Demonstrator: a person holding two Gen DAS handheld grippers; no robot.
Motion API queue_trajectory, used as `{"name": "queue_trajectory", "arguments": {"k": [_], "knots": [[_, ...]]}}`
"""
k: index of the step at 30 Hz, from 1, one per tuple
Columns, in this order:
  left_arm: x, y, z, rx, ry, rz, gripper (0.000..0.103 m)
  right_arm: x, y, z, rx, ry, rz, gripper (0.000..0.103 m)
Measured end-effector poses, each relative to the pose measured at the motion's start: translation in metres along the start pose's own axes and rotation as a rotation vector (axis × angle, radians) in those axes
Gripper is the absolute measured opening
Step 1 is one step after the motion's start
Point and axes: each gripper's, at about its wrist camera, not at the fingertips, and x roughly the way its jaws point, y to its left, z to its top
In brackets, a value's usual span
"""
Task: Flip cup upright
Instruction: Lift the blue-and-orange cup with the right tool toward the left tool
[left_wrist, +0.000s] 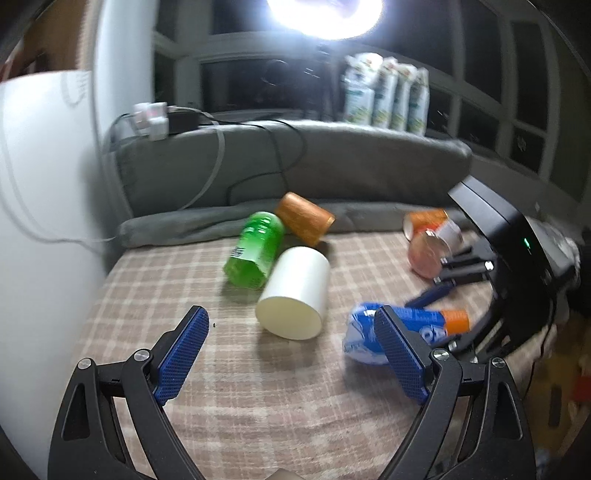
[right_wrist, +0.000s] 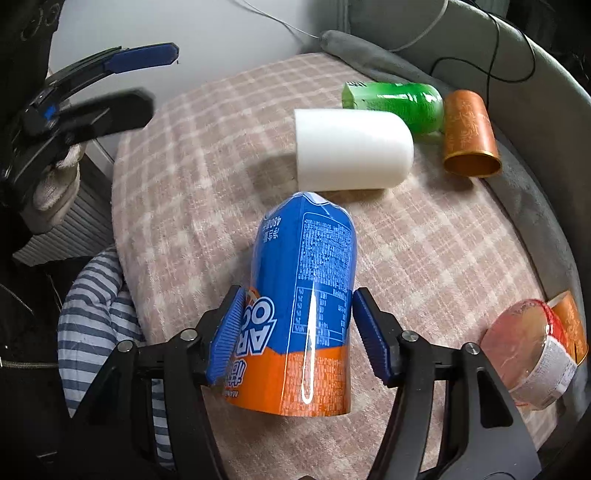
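Observation:
A blue and orange cup (right_wrist: 303, 302) lies on its side on the checked cloth (right_wrist: 192, 177), closed blue end pointing away. My right gripper (right_wrist: 295, 332) is open with its pads either side of the cup; the left pad (right_wrist: 227, 332) touches it, the right pad stands just apart. The cup also shows in the left wrist view (left_wrist: 424, 325). My left gripper (left_wrist: 288, 354) is open and empty above the cloth, in front of a white cup (left_wrist: 295, 291) lying on its side.
A green cup (left_wrist: 255, 247) and a copper cup (left_wrist: 304, 218) lie on their sides behind the white cup. A clear pink cup (right_wrist: 532, 350) and an orange cup (right_wrist: 570, 321) lie at the right edge. A grey cushion (left_wrist: 332, 162) rims the cloth. A striped fabric (right_wrist: 92, 317) hangs at the left.

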Motion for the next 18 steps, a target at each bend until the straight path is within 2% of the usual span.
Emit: {"name": "queue_trajectory", "arguments": {"k": [3, 6, 9, 12, 18], "knots": [[0.005, -0.004, 0.002, 0.056, 0.027, -0.057, 0.091, 0.001, -0.005, -0.003, 0.031, 0.0, -0.007, 0.066], [0.009, -0.012, 0.004, 0.127, 0.046, -0.088, 0.091, -0.003, -0.009, -0.005, 0.061, -0.015, -0.021, 0.077], [0.012, -0.023, 0.007, 0.219, 0.054, -0.102, 0.091, -0.018, -0.01, -0.01, 0.086, -0.068, -0.011, 0.078], [0.013, -0.037, 0.01, 0.317, 0.062, -0.151, 0.091, -0.037, -0.013, -0.022, 0.139, -0.135, -0.018, 0.079], [0.019, -0.079, 0.011, 0.57, 0.087, -0.259, 0.091, -0.067, -0.026, -0.069, 0.326, -0.245, -0.044, 0.079]]}}
